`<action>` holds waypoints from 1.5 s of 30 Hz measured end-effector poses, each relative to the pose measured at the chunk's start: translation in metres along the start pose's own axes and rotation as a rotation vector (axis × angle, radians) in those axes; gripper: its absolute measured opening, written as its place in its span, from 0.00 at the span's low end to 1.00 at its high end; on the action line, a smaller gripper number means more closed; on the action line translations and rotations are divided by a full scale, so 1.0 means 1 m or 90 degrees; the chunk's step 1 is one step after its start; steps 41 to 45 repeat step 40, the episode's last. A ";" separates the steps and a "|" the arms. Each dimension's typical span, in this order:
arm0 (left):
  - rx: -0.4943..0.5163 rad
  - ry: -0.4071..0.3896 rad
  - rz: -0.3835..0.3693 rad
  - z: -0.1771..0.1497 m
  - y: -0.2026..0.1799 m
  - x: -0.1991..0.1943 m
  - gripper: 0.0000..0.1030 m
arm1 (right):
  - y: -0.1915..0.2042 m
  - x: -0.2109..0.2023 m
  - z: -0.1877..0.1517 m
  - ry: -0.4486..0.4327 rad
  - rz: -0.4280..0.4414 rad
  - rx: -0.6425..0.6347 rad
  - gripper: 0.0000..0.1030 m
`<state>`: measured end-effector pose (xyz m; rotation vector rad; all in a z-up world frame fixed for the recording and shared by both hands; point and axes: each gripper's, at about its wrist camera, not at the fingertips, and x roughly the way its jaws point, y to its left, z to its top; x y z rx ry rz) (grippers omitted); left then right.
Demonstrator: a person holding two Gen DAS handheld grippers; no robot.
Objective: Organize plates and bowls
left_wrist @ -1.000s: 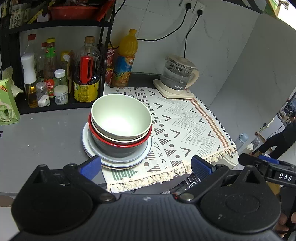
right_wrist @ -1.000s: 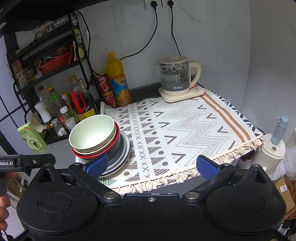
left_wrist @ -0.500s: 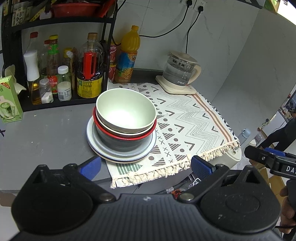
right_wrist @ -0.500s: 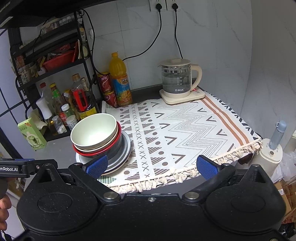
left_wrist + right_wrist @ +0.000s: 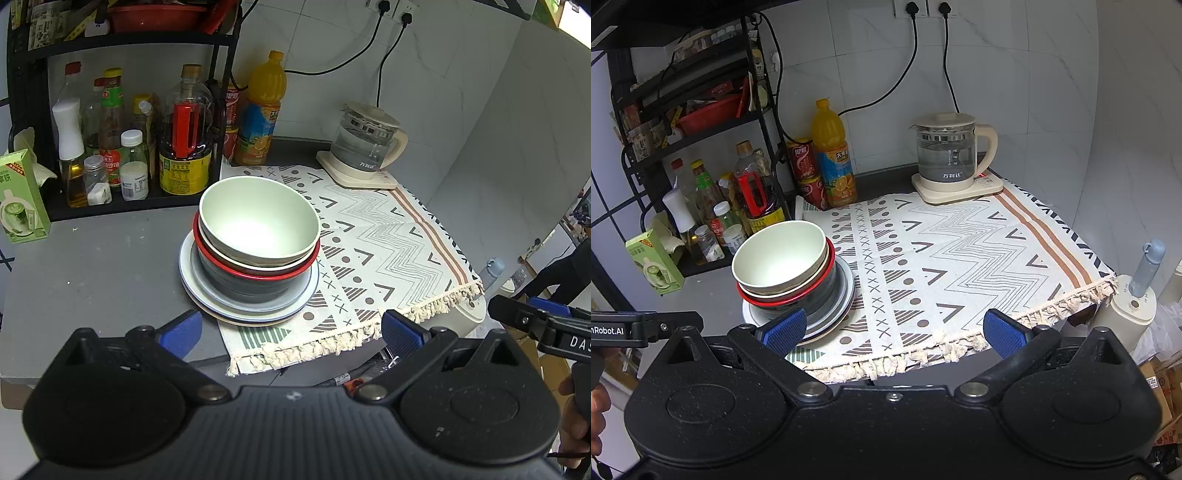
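A pale green bowl sits on top of a stack: a cream bowl, a red-rimmed dark bowl, then several plates. The stack stands on the grey counter at the left edge of the patterned cloth. It also shows in the right wrist view. My left gripper is open and empty, pulled back in front of the stack near the counter's edge. My right gripper is open and empty, to the right of the stack over the cloth's fringe.
A black shelf rack with several bottles stands behind the stack. An orange juice bottle and cans are beside it. A glass kettle sits on its base at the back right. A green carton stands at far left.
Both grippers have drawn back and up from the counter, so the stack looks slightly farther away. The bowls and plates have not moved.
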<state>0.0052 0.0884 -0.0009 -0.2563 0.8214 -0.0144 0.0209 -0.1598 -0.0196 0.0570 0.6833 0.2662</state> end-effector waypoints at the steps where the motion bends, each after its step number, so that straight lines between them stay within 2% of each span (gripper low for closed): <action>1: -0.001 0.000 0.000 0.000 0.000 0.000 0.99 | -0.001 0.000 0.000 0.000 0.001 0.000 1.00; 30: 0.000 0.009 -0.006 0.002 0.008 0.005 0.99 | 0.001 0.004 -0.002 0.006 -0.008 -0.006 1.00; 37: -0.022 0.009 -0.029 0.002 0.015 0.002 0.99 | 0.004 0.005 -0.003 0.012 -0.006 -0.012 1.00; 45: -0.020 0.009 -0.025 0.002 0.016 0.001 0.99 | 0.004 0.005 -0.005 0.016 -0.005 -0.011 1.00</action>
